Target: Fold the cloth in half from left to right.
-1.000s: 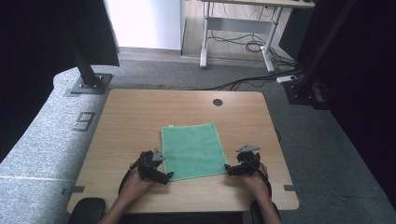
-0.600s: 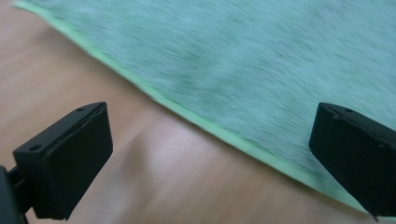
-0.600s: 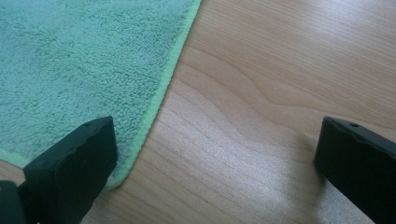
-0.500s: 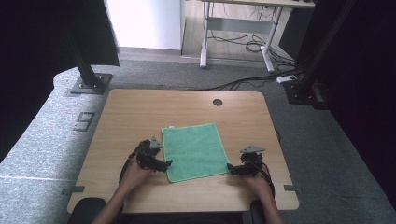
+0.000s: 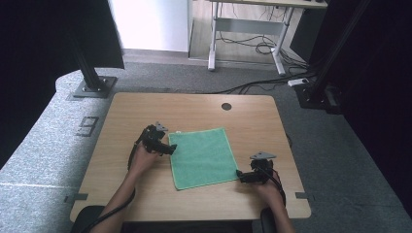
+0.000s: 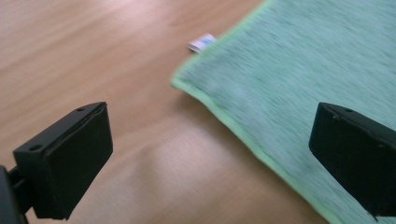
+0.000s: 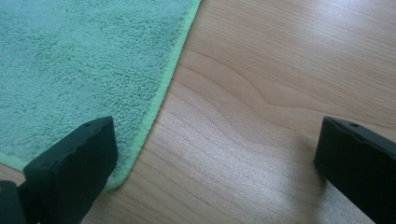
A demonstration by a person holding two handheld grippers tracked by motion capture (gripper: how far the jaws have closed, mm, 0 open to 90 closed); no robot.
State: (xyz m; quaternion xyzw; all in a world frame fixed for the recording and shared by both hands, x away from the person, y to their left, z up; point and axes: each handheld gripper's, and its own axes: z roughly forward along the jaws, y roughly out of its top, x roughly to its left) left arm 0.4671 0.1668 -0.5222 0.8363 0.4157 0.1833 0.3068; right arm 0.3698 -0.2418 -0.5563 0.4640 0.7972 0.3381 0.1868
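The left gripper [image 5: 163, 146] sits at the far-left corner of the green microfibre cloth [image 5: 201, 156], its fingers [image 6: 65, 161] spread wide and empty — in the left gripper view one black finger hangs over bare desk [image 6: 93, 56] and the other over the cloth's [image 6: 303, 74] nap, so the bright hemmed edge and the corner run between them. A small white care tag [image 6: 201, 42] pokes out beyond that corner, past the fingertips. This straddling stance looks chosen so that closing would pinch the hem. The cloth lies flat and square in the middle of the desk [image 5: 204, 109], between the two hands. The right gripper [image 5: 245, 175] sits at the opposite, near-right corner, likewise released and holding nothing — in the right gripper view one finger [image 7: 70, 175] rests over the cloth's [image 7: 84, 60] corner just inside the hem, the other stands well out over the wood grain [image 7: 289, 74]. Taking diagonal corners would suit a fold or a lift, I judge; neither corner is gripped yet.
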